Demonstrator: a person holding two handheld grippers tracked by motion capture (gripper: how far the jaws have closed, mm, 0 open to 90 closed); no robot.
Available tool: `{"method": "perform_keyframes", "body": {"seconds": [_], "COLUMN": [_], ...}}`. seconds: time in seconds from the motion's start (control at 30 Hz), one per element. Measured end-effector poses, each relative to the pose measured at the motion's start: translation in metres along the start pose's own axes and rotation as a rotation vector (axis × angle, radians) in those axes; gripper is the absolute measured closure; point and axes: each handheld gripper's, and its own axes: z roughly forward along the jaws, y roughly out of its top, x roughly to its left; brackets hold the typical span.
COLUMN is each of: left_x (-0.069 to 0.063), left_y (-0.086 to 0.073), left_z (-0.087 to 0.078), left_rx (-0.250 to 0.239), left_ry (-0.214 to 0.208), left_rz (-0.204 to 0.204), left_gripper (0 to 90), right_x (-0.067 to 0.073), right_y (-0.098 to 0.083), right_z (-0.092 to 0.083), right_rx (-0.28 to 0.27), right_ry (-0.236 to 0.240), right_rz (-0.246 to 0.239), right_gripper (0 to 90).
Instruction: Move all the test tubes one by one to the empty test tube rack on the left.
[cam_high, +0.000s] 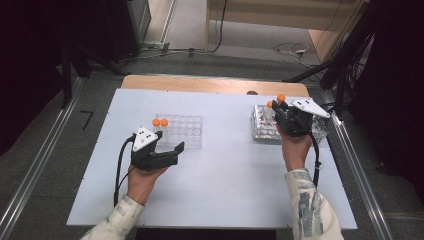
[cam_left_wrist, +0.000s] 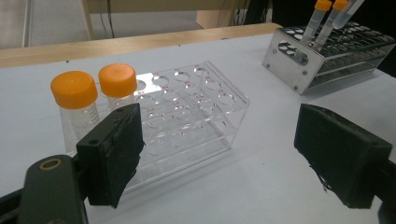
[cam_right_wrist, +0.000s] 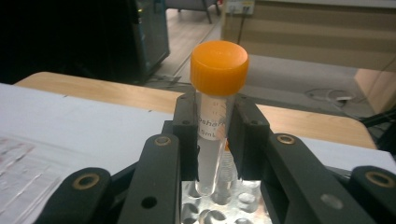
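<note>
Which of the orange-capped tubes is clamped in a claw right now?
The tube between the right claw's pads, above the metal rack. A second stands in that rack; the two in the clear rack stand free.

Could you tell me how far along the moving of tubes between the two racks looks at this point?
Done: two orange-capped tubes already stand in the clear rack. In hand: the right gripper is shut on a tube, its tip just above the metal rack; the left gripper waits open by the clear rack. Left: at least one more tube sits in the metal rack.
</note>
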Motion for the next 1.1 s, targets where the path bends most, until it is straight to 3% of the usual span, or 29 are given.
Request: {"method": "perform_keyframes", "body": {"seconds": [0.13, 0.37, 0.63, 0.83, 1.1], "left_x": [0.0, 0.0, -0.004, -0.007, -0.01], "left_y": [0.0, 0.001, 0.001, 0.002, 0.004], "left_z": [-0.001, -0.002, -0.002, -0.002, -0.004], "left_rx": [-0.005, -0.005, -0.008, -0.011, -0.021], "left_ry": [-0.001, -0.004, -0.018, -0.032, -0.046], "left_rz": [-0.002, 0.001, 0.005, 0.011, 0.01], "left_gripper": [15.9, 15.9, 15.9, 15.9, 16.0], "right_x": [0.01, 0.042, 0.076, 0.095, 0.112], "right_y": [0.0, -0.013, -0.033, -0.042, -0.053], "right_z": [-0.008, -0.01, -0.014, -0.013, -0.007], "right_rx": [0.0, 0.063, 0.088, 0.115, 0.143], "right_ry": [0.044, 0.188, 0.321, 0.372, 0.41], "right_rz": [-0.026, -0.1, -0.137, -0.172, -0.195], "right_gripper": [71.8, 71.8, 71.8, 71.9, 71.8]}}
